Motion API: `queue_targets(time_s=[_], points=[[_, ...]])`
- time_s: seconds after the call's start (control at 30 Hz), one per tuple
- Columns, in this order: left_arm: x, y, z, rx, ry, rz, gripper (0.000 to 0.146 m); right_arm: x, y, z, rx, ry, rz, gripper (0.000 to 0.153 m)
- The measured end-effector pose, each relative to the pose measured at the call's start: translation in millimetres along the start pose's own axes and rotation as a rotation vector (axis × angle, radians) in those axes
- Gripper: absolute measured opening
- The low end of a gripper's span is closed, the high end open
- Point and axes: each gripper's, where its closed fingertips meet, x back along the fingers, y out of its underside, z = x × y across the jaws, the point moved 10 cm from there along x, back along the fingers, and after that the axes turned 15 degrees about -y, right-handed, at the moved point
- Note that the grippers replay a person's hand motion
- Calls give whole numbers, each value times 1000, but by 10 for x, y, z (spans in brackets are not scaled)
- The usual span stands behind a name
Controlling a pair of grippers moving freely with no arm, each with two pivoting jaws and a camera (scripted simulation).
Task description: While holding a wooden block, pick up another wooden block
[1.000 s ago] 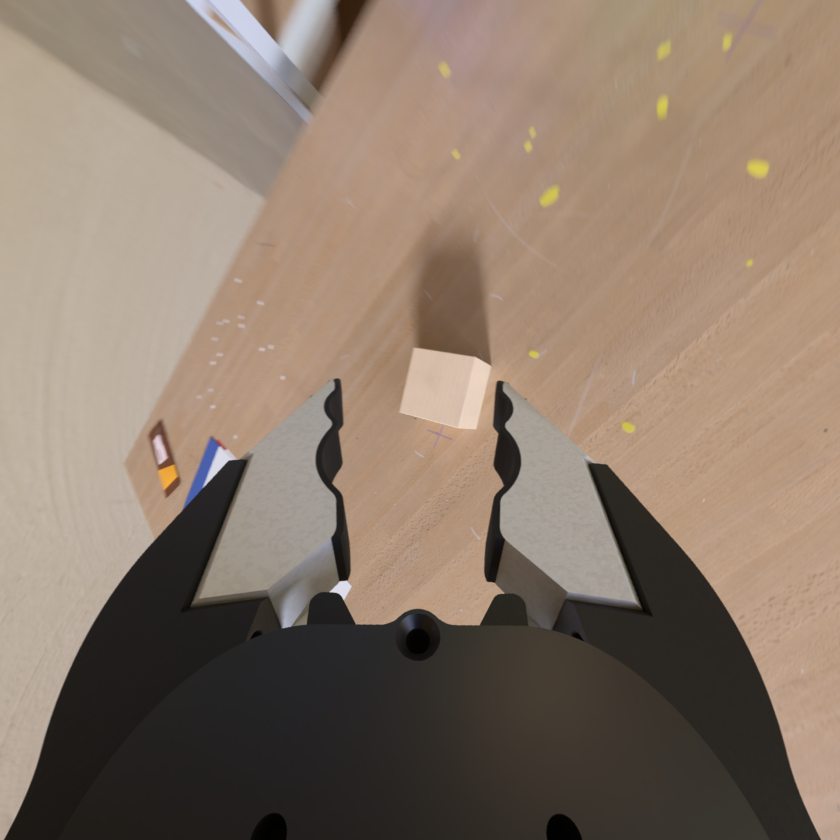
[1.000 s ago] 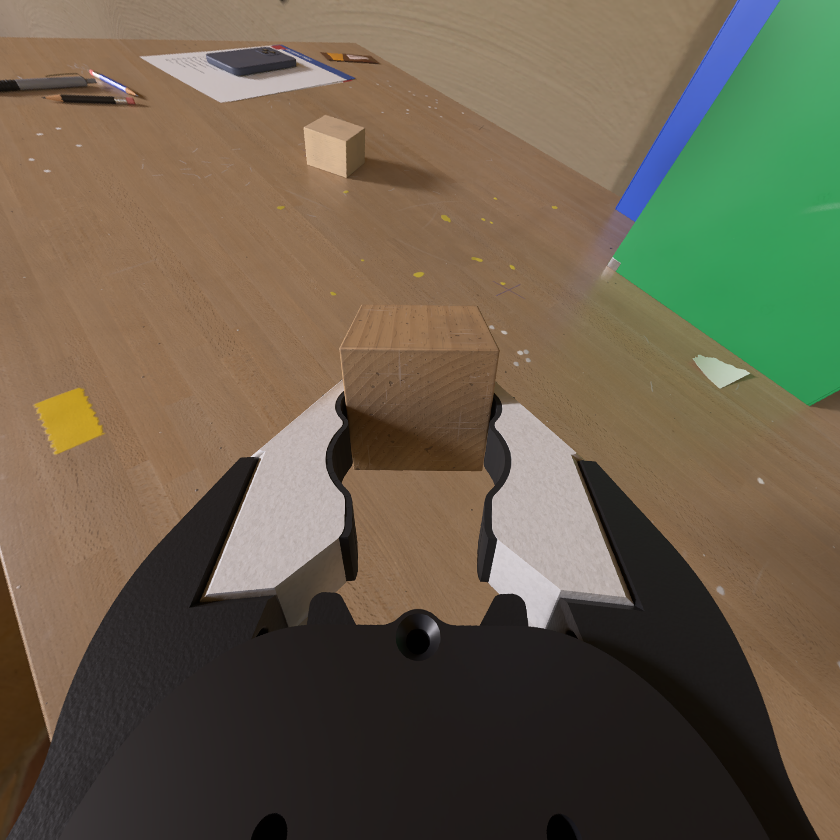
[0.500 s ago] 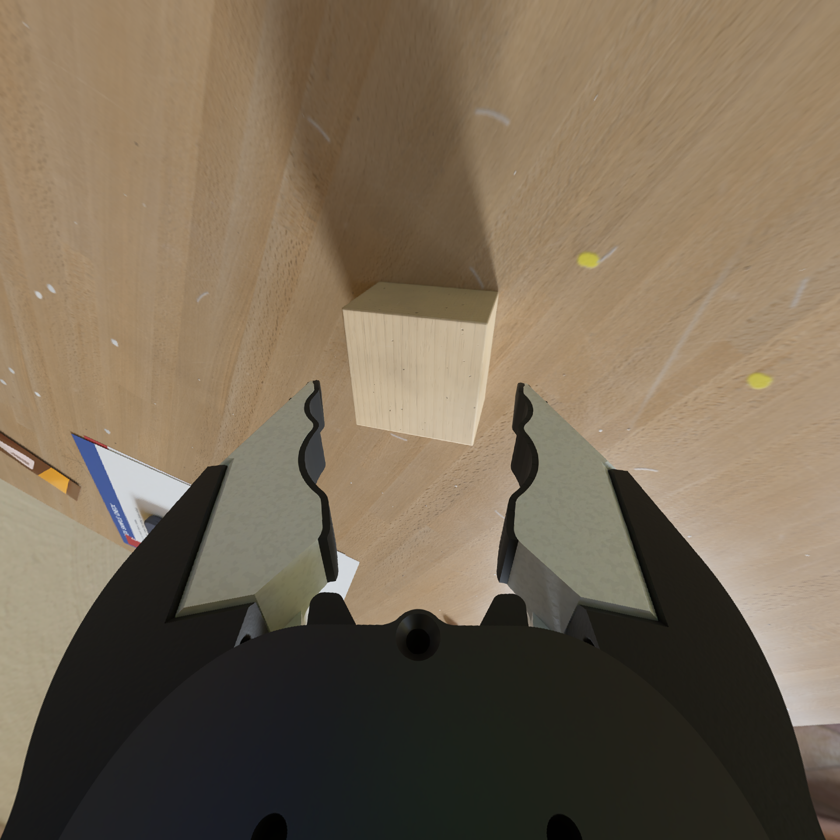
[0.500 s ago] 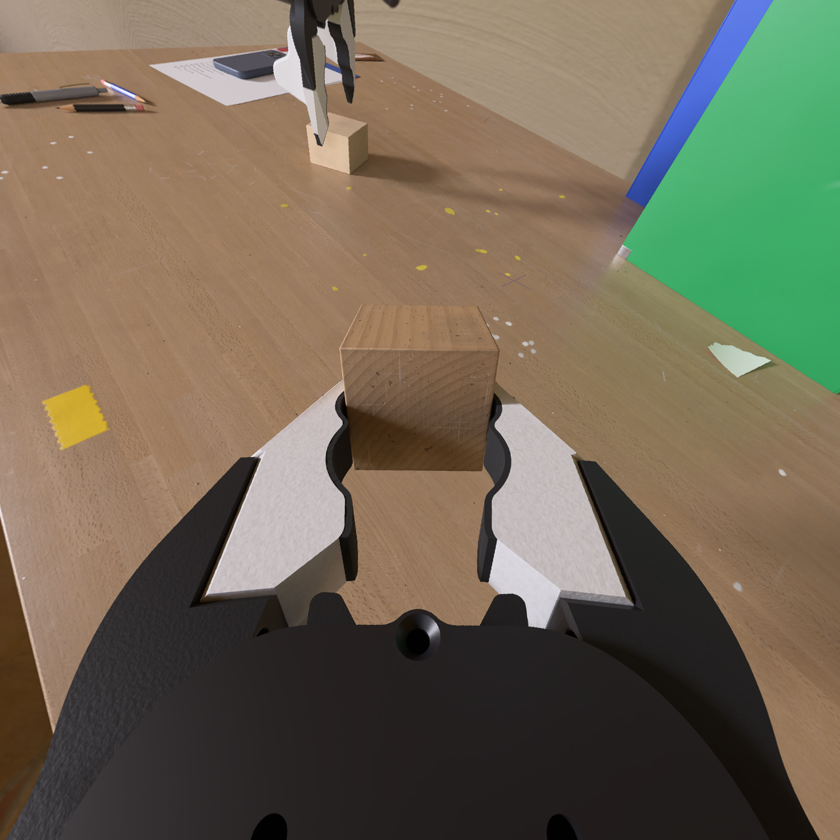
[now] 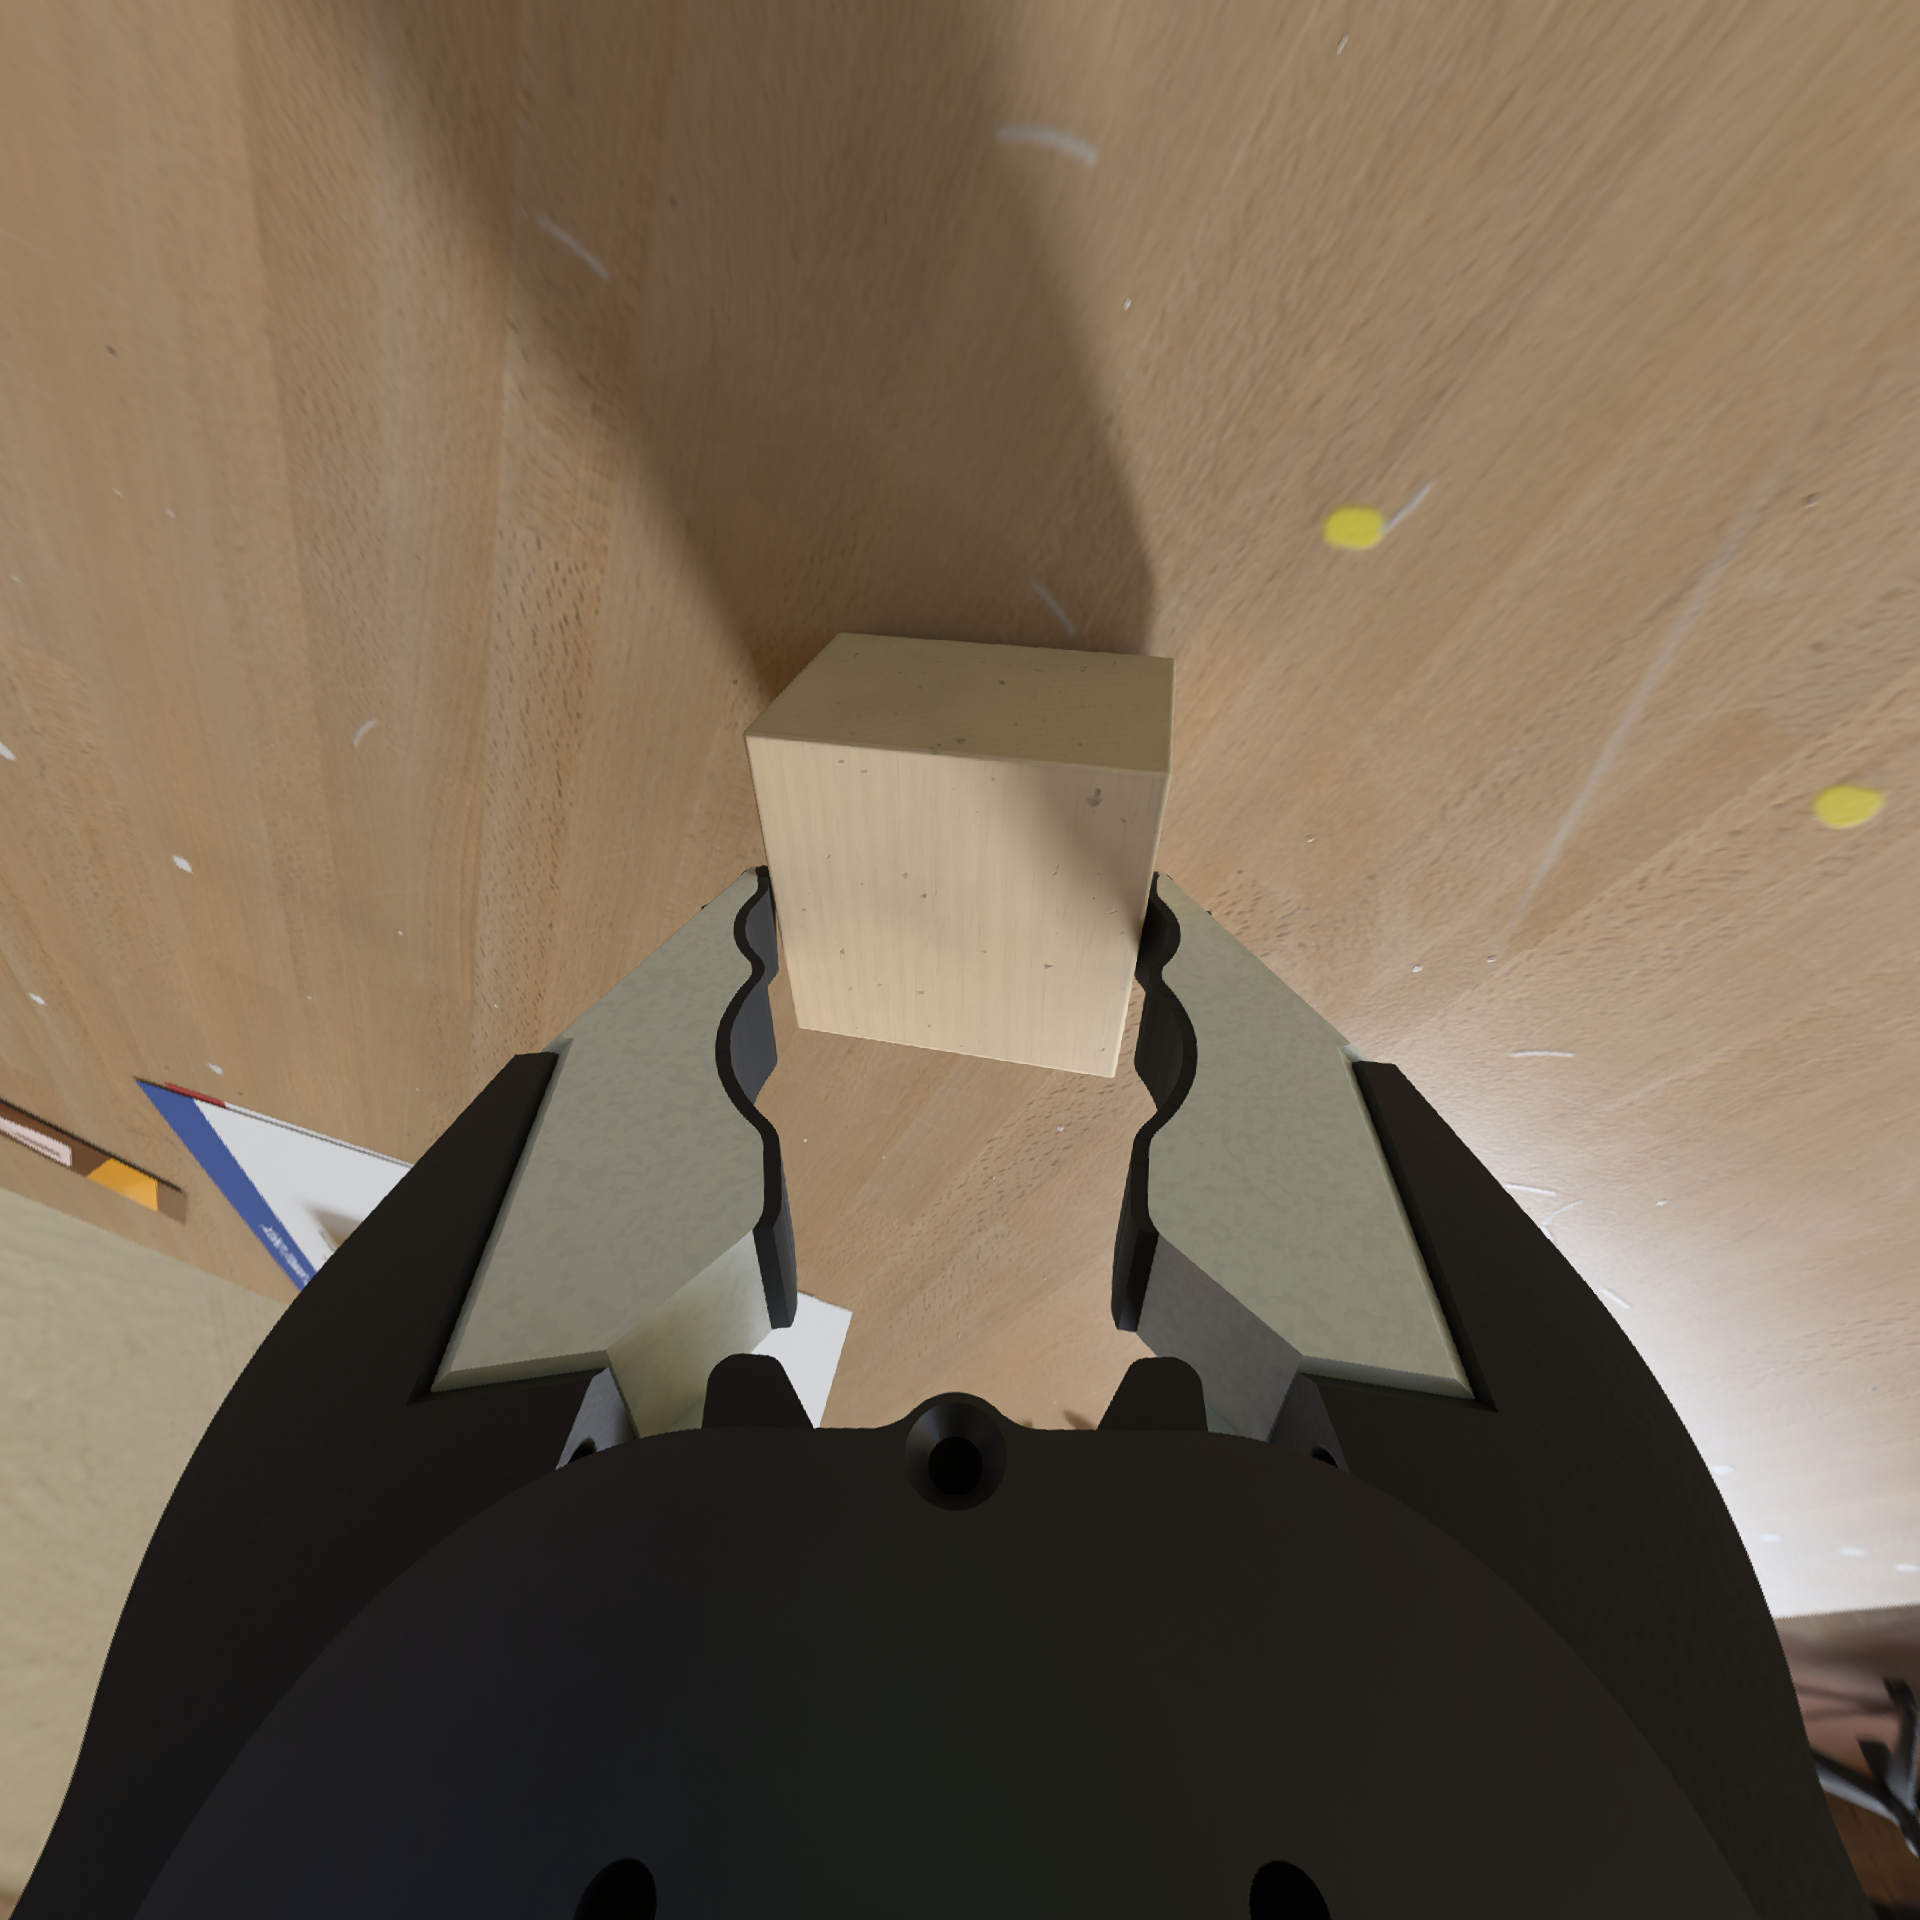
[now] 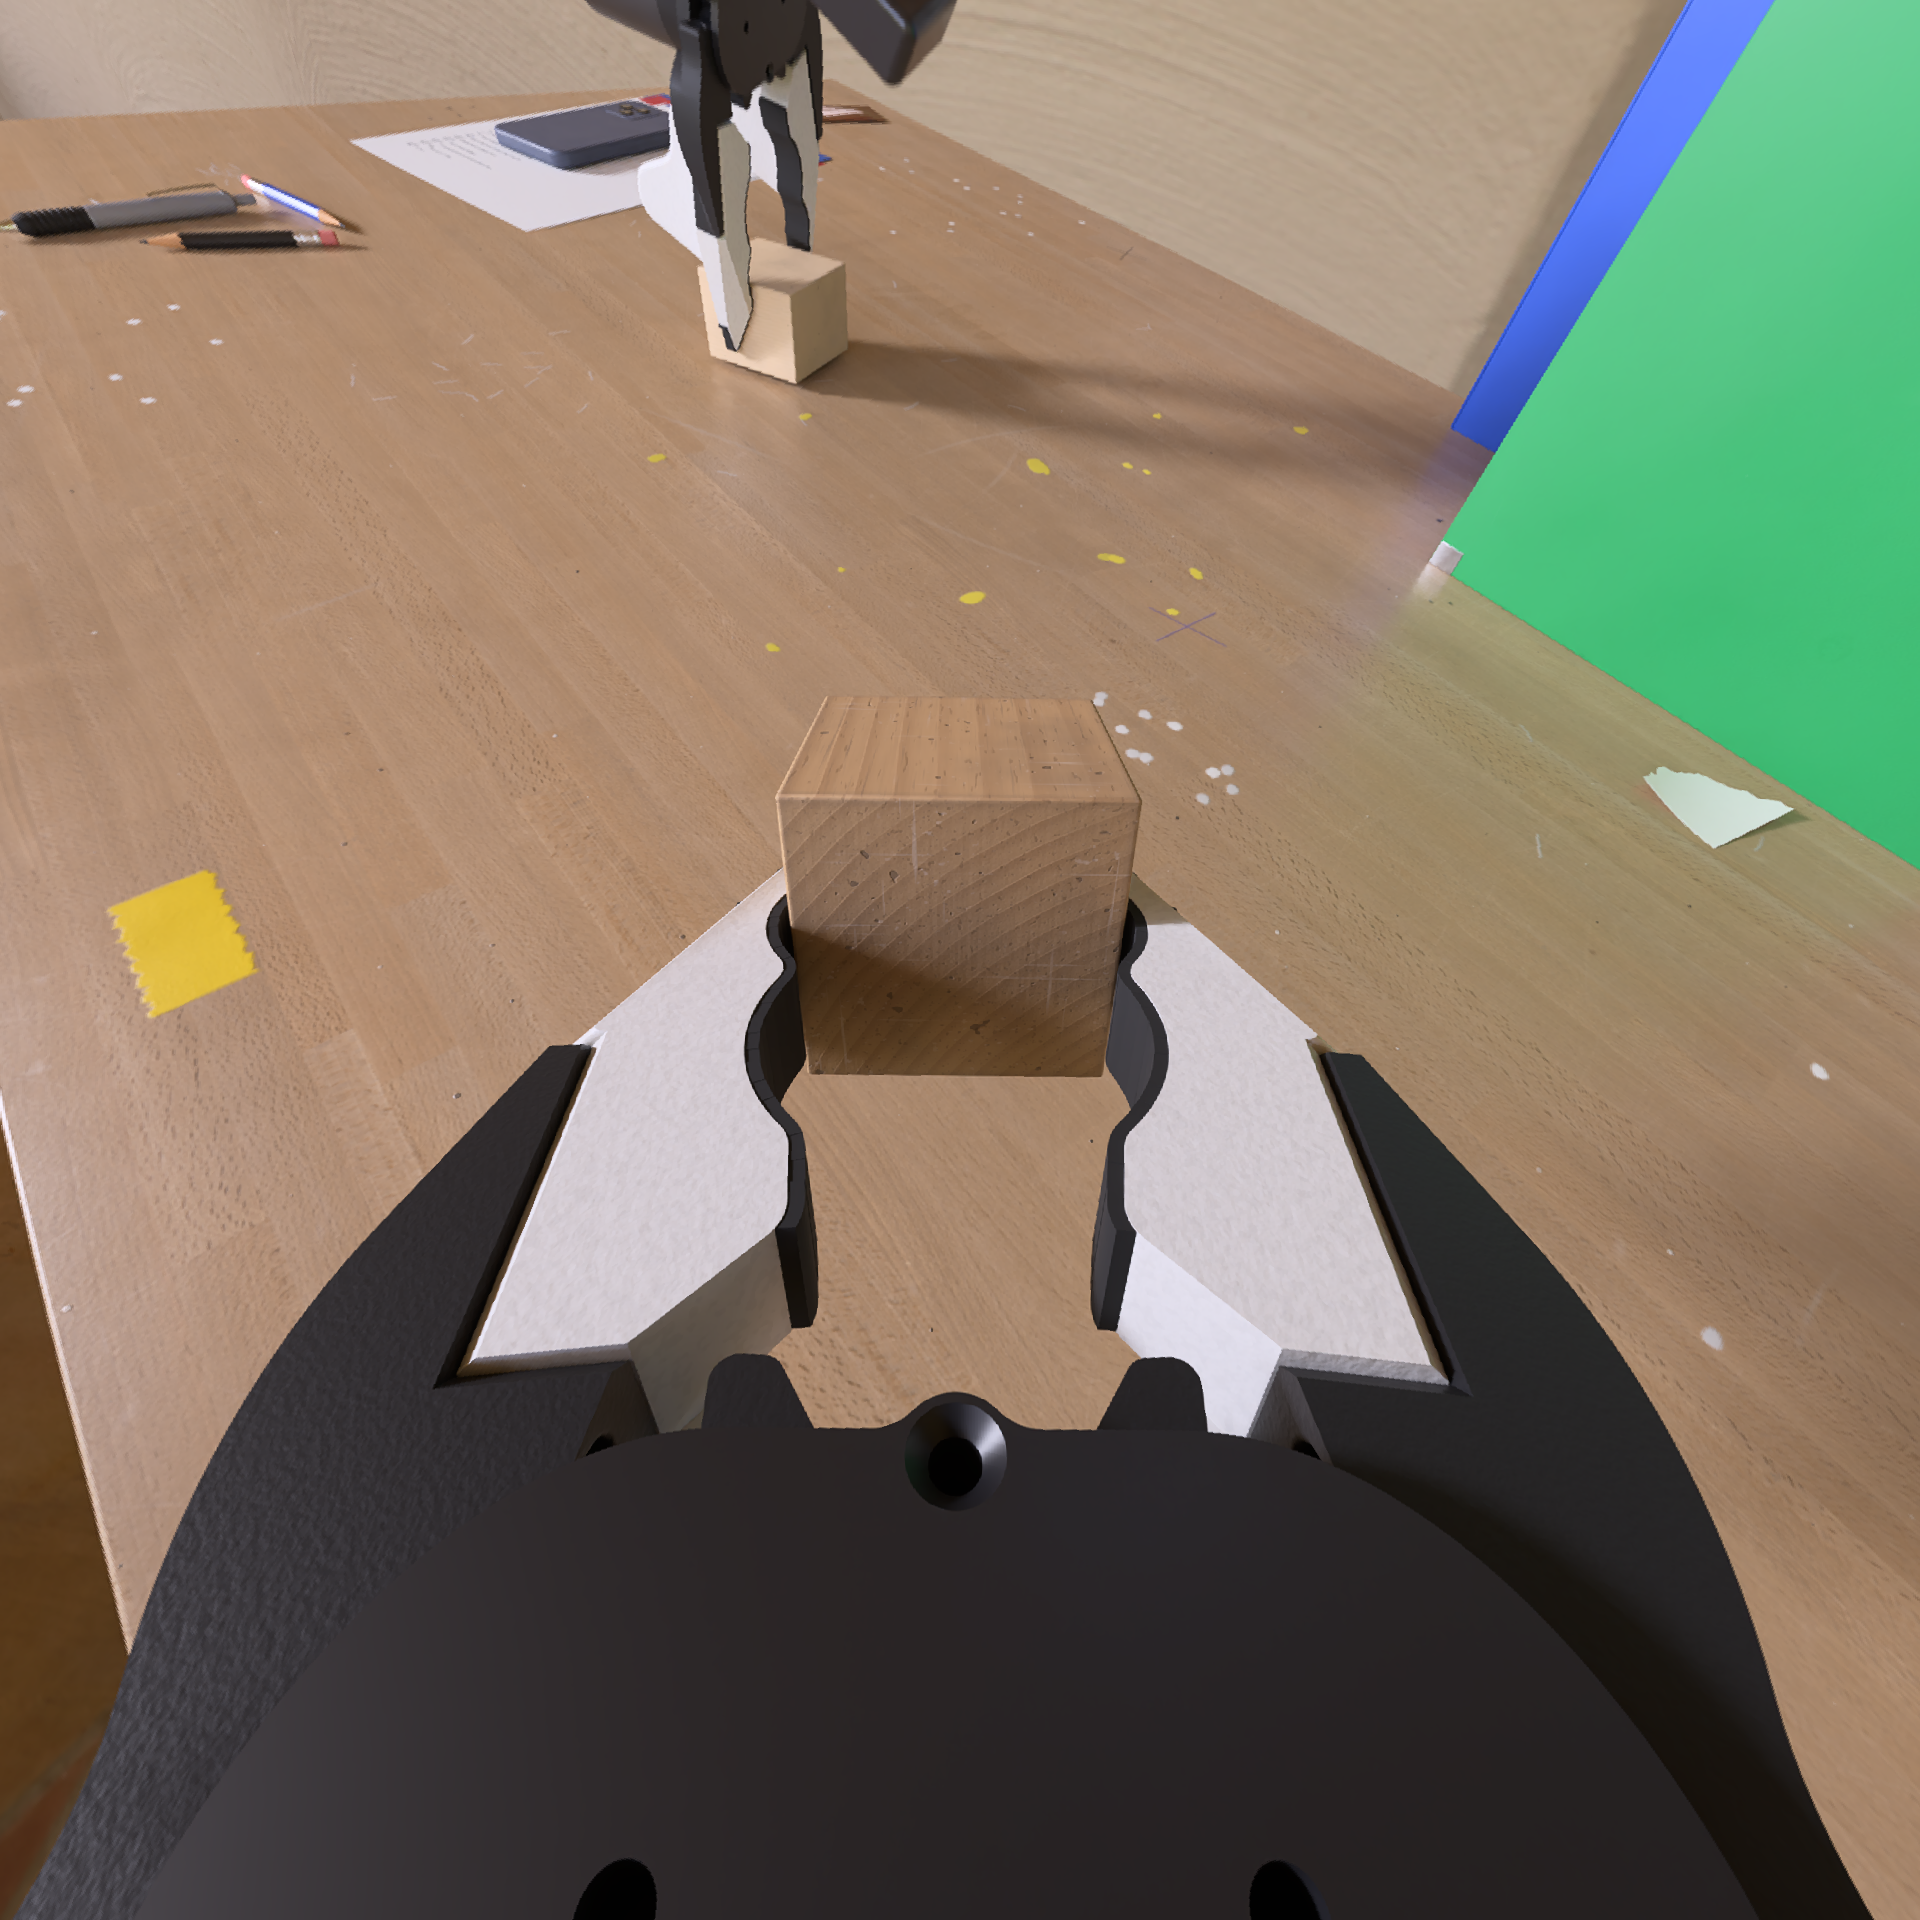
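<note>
1. Left wrist view: the left gripper (image 5: 954, 904) straddles the pale wooden block (image 5: 956, 894), its fingertips pressed against or right at the block's two side faces. The block sits on the wooden table (image 5: 1455, 312); no gap shows under it, so it looks not yet lifted. Whether the jaws are already clamped or only closing on it cannot be told from here. Judgement: the second pick is at the grasp stage, lift left to do.
2. Same view, materials: the block is a light, fine-grained cube with crisp edges. Table is a warm beech-like board with scratches and yellow paint specks. Fingers (image 5: 644, 1143) are grey textured plates with wavy black inner pads. A white sheet with a blue edge (image 5: 249, 1184) lies at lower left.
3. Right wrist view: the right gripper (image 6: 956, 935) is closed on the darker wooden block (image 6: 956, 914), so the holding half is done. This cube shows ring grain, dents and scratches.
4. Same view, far off: the left gripper (image 6: 764, 281) stands over the pale block (image 6: 795, 312), one finger down its near side, the block resting on the table (image 6: 416, 675). Beyond lie a phone (image 6: 582, 135) on paper, pencils (image 6: 249, 239), a pen (image 6: 125, 213), yellow tape (image 6: 182, 940), and a green panel (image 6: 1714, 416).
</note>
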Motion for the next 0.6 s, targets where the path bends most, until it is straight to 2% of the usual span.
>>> queue_targets(time_s=[0.4,0.6], points=[[471,106,-84,24,-93,218,70,-86,-15,8,6,-19,-25,57],[896,133,-94,1,-188,317,70,-129,-98,35,26,-24,-23,57]])
